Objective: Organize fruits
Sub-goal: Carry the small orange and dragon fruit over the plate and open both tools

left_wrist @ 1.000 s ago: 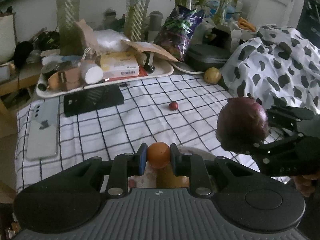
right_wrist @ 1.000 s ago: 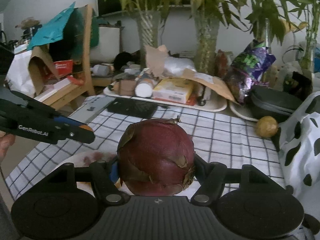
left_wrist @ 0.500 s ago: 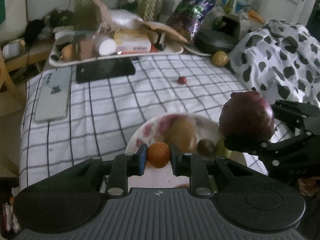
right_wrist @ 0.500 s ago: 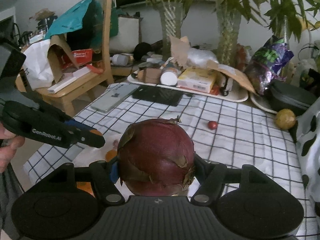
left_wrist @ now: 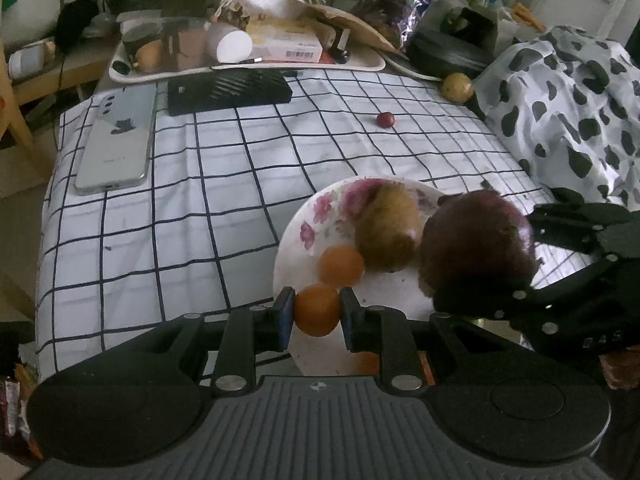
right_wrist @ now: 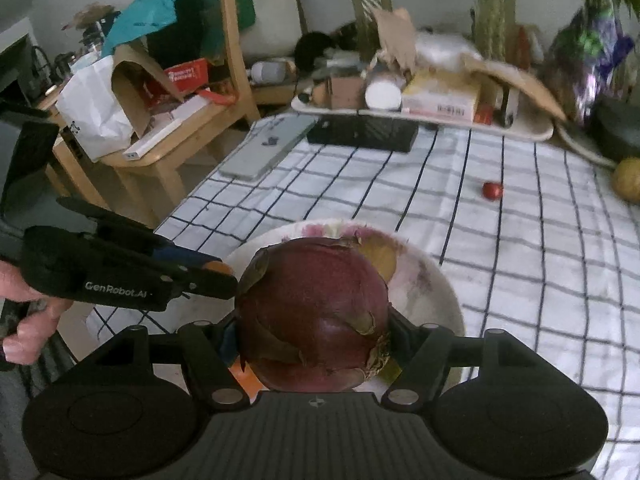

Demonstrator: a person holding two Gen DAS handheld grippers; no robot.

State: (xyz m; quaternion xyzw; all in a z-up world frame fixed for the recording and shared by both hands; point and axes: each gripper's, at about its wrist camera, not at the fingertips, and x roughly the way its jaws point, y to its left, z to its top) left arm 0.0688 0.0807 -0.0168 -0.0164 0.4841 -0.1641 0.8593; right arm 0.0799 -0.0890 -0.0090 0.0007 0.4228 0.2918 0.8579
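Hovering over the floral plate (left_wrist: 294, 236), the left gripper (left_wrist: 317, 316) is pinching a small orange fruit (left_wrist: 318, 310) between its blue pads, as the left wrist view is showing. A second orange fruit (left_wrist: 341, 266) and a brownish fruit (left_wrist: 386, 232) are already lying on the plate, touching each other. At the right of this view the right gripper (left_wrist: 480, 280) is carrying a large dark red bulb (left_wrist: 478, 244) above the plate's near right side. To finish well, each piece should probably be lowered onto bare plate before the jaws are opened, one hand after the other, so nothing rolls into the fruit already there. A small red fruit (left_wrist: 385, 119) and a yellowish fruit (left_wrist: 457, 87) are sitting loose on the checked cloth (left_wrist: 160, 216), well apart from the plate.

Looking along the right wrist view, the right gripper (right_wrist: 314, 344) is clamping the red bulb (right_wrist: 314, 314) at both sides, and the bulb is hiding most of the plate (right_wrist: 436, 292). This view is showing what the other cannot: the person's hand (right_wrist: 24, 312) around the left gripper's handle. It is hiding the plated fruit that the left view lays out plainly.
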